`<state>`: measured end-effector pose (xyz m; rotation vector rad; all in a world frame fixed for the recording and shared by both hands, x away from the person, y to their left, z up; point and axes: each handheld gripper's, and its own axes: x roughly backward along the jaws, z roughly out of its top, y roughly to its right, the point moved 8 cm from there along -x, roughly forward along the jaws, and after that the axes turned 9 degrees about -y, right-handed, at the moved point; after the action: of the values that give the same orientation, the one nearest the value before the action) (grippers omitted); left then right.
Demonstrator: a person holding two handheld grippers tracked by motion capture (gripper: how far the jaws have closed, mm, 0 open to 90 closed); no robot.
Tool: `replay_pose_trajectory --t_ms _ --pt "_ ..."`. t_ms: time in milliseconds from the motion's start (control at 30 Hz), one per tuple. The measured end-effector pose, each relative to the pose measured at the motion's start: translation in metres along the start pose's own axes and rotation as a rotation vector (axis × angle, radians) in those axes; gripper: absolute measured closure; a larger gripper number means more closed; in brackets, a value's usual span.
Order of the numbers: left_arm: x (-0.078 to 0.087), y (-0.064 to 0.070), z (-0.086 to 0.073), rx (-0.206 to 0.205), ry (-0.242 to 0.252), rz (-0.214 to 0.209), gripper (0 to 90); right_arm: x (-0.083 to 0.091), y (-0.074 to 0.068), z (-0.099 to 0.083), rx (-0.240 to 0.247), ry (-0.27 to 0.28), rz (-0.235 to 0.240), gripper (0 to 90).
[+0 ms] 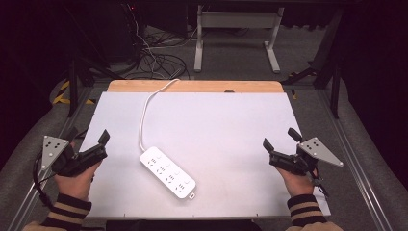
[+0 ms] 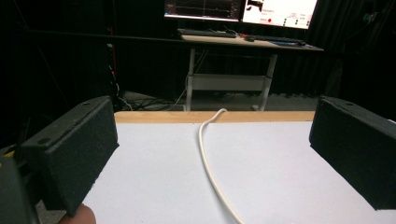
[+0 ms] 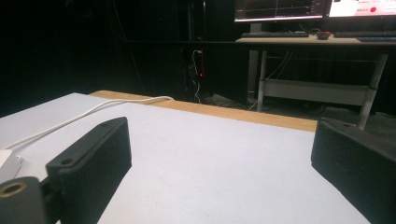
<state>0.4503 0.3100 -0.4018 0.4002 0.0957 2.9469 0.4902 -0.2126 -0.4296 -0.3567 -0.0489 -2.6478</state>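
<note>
High view: a white power strip (image 1: 168,173) is seen lying flat on the white sheet (image 1: 216,125) that covers the desk (image 1: 192,86), left of centre and towards the near edge, set diagonally with its near end pointing right. Its white cable (image 1: 144,115) is led from the far-left end of the strip away over the sheet and off the far wooden edge of the desk. The left gripper (image 1: 91,147) is held at the near left edge of the sheet by the left hand (image 1: 74,180), with its jaws spread wide and nothing between them. The right gripper (image 1: 281,142) is held at the near right edge by the right hand (image 1: 296,183), its jaws likewise wide apart and empty. Both grippers are well apart from the strip. Striped cuffs are visible at both wrists.

Left gripper view: the cable (image 2: 210,158) is seen running across the sheet between the two parted jaws, untouched by either. A second desk with lit monitors (image 2: 238,9) stands beyond, in the dark.

Right gripper view: the jaws are shown wide, and a corner of the power strip (image 3: 8,165) is visible at the left edge with the cable (image 3: 88,112) leading away from it.
</note>
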Motion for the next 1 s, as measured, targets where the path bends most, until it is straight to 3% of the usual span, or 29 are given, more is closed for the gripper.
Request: replay_pose_trajectory --t_ms 533,600,667,700,733,767,800,900,1000 --pt "-0.004 0.005 0.001 -0.003 -0.002 -0.023 2.7 0.005 0.001 0.000 0.007 0.000 -0.009 5.7" --pt "-0.004 0.006 0.002 -0.001 -0.003 -0.035 6.8 0.005 0.001 -0.001 0.008 -0.001 -0.009 5.7" --pt "-0.004 0.005 0.002 -0.015 0.001 -0.008 9.1 0.006 0.001 -0.001 0.008 -0.001 -0.008 5.7" --pt "-0.004 0.005 0.002 -0.021 0.009 -0.006 14.0 0.006 0.001 -0.001 0.008 -0.001 -0.009 5.7" --pt "-0.004 0.006 0.002 -0.024 0.010 -0.021 25.5 0.006 0.000 -0.001 0.009 -0.002 -0.007 5.7" --pt "-0.003 0.006 0.002 -0.024 0.007 -0.021 25.5 0.006 0.000 -0.001 0.009 -0.002 -0.007 5.7" --pt "0.000 0.009 0.002 -0.029 -0.010 -0.059 46.7 0.006 0.001 -0.001 0.010 -0.002 -0.006 5.9" --pt "0.002 0.014 0.003 -0.034 -0.027 -0.106 68.9 0.006 0.000 -0.001 0.012 -0.005 -0.002 6.0" --pt "0.003 0.020 0.004 -0.053 -0.043 -0.122 83.1 0.007 0.000 -0.001 0.012 -0.007 0.002 6.3"
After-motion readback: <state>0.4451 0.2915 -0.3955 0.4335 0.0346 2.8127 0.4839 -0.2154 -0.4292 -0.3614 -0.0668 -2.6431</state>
